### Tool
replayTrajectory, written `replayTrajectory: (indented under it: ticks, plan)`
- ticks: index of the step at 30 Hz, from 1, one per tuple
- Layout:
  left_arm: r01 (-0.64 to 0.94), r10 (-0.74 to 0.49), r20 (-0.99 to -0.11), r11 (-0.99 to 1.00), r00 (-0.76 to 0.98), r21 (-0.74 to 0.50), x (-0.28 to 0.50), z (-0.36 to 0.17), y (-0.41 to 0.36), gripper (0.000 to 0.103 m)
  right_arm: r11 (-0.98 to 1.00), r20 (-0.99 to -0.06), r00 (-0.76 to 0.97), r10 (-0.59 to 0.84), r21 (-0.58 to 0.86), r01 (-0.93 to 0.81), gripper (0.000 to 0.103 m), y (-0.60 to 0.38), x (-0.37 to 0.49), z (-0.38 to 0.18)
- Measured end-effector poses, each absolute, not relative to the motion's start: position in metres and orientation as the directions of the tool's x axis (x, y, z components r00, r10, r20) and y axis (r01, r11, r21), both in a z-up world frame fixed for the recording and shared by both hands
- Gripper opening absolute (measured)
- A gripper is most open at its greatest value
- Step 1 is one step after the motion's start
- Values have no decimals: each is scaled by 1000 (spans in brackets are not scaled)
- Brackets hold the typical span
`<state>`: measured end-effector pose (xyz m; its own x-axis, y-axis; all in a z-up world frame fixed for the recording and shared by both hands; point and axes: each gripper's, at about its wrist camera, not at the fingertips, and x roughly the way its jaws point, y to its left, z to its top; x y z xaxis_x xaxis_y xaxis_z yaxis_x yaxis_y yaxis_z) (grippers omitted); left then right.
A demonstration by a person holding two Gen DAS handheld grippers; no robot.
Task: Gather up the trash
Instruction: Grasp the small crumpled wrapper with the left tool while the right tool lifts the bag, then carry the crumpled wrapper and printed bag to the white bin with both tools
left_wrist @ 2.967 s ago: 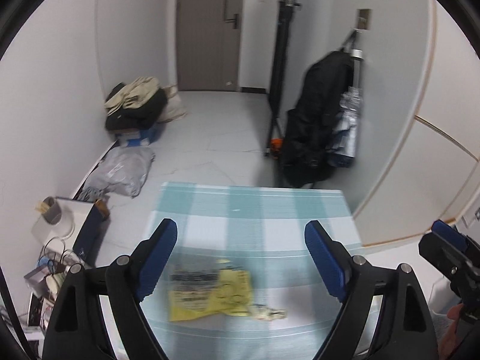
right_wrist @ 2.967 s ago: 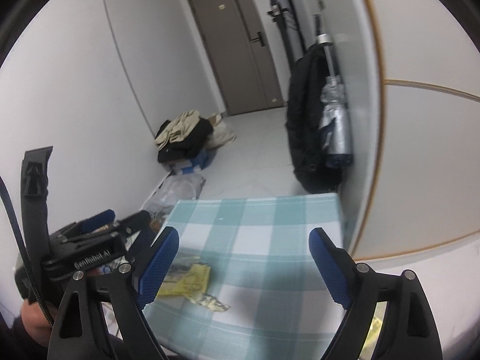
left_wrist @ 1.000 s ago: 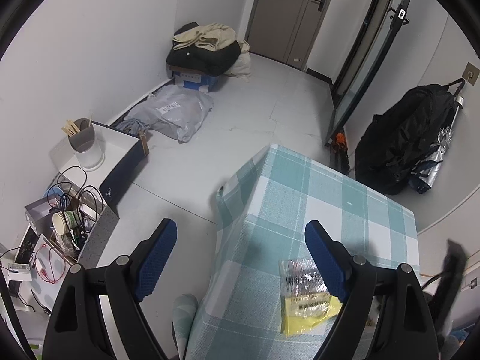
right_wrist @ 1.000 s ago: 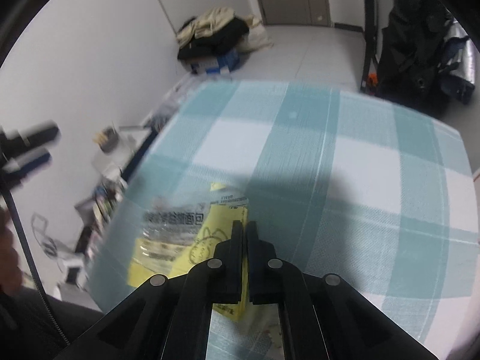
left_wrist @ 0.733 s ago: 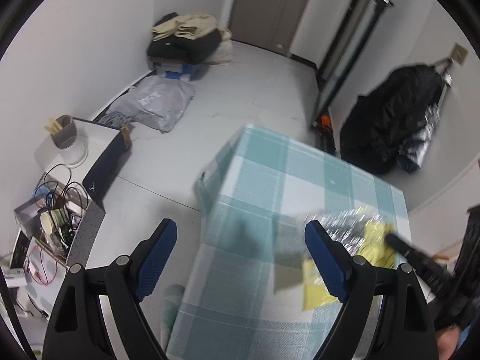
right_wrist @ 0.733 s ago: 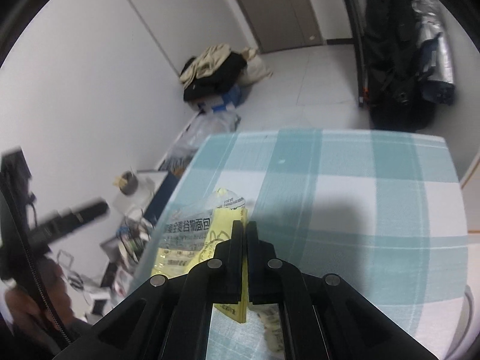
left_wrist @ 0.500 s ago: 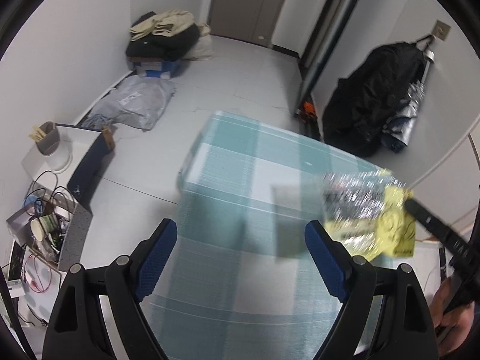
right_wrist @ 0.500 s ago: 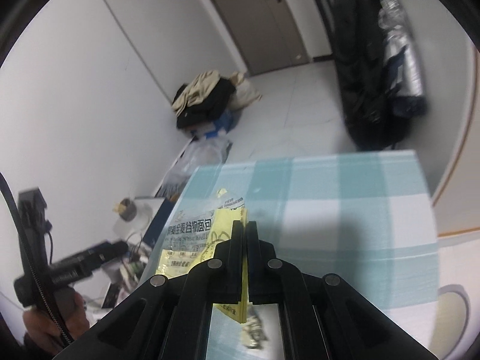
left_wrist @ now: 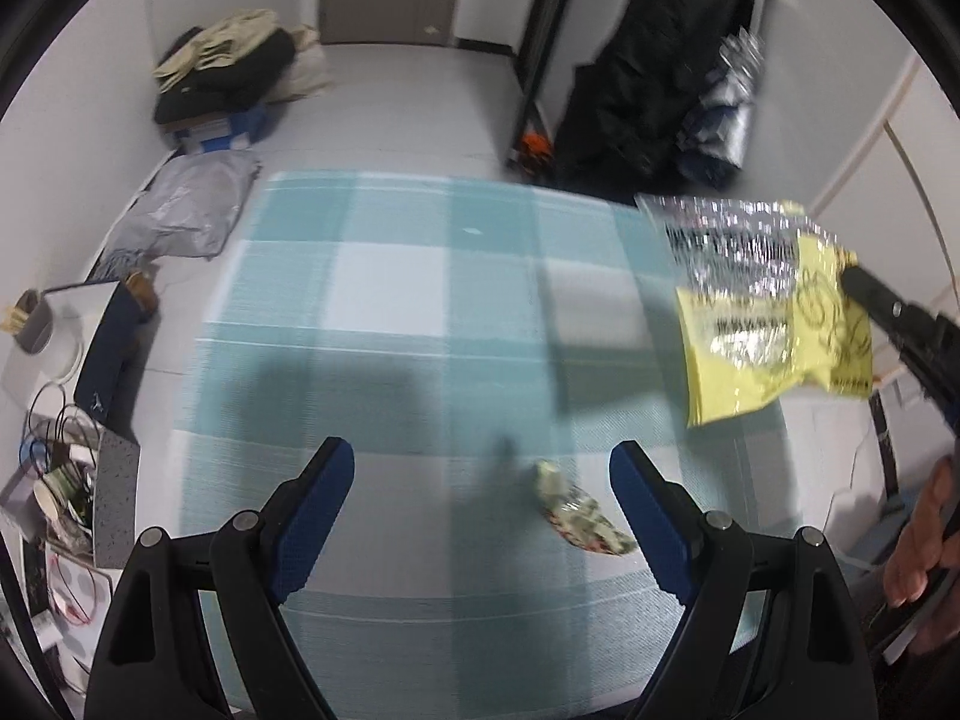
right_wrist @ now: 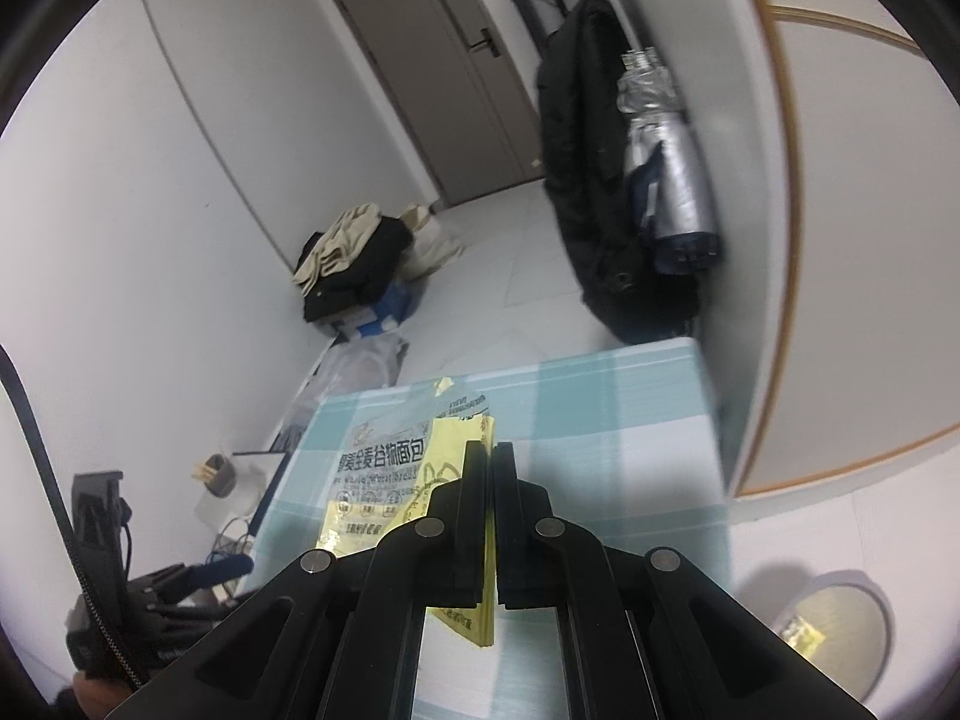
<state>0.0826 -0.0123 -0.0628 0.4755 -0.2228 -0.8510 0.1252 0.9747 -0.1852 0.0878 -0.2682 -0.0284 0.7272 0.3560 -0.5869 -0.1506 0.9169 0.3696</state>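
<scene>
My right gripper [right_wrist: 493,456] is shut on a yellow and clear plastic bread wrapper [right_wrist: 390,480] and holds it in the air above the right side of the table. The wrapper also shows in the left wrist view [left_wrist: 762,294], with the right gripper [left_wrist: 855,276] pinching its right edge. My left gripper [left_wrist: 480,480] is open and empty above the table's near edge. A small crumpled wrapper [left_wrist: 576,519] lies on the teal checked tablecloth [left_wrist: 390,312] between the left fingers, nearer the right one.
A round bin [right_wrist: 834,636] with a yellow scrap inside stands on the floor at the table's right. A black bag and folded umbrella [left_wrist: 660,96] hang on the wall beyond. Boxes, cables and a cup [left_wrist: 54,420] crowd the floor at left.
The right gripper shut on the bread wrapper, lifted it off the cloth and carried it right. The left gripper swung back over the table, bringing the small crumpled wrapper between its fingers.
</scene>
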Motion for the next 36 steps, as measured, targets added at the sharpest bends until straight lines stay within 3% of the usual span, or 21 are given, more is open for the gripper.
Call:
replayTrajectory:
  ticks: [15, 17, 21, 25, 26, 31, 36]
  plan:
    - [189, -215, -890, 971, 402, -149, 76, -92, -46, 84, 920, -583, 742, 331, 375, -116, 2, -308, 81, -29]
    - [198, -228, -890, 967, 394, -160, 77, -93, -48, 74, 919, -586, 738, 334, 377, -116, 2, -309, 81, -30]
    - [207, -236, -893, 964, 384, -166, 78, -96, -52, 68, 927, -603, 731, 320, 357, -111, 2, -307, 82, -33]
    - [209, -216, -905, 967, 367, -146, 81, -104, -54, 33, 941, -605, 740, 294, 321, -111, 2, -303, 80, -31]
    - [212, -223, -907, 965, 358, -153, 82, -107, -55, 28, 944, -605, 742, 288, 309, -114, 2, -301, 80, -30]
    - [240, -233, -900, 959, 370, -150, 79, -105, -62, 17, 955, -608, 745, 273, 266, -134, 2, -293, 79, -28]
    - [262, -212, -901, 958, 378, -115, 76, -104, -71, 15, 955, -611, 741, 278, 261, -143, 2, -291, 79, -29]
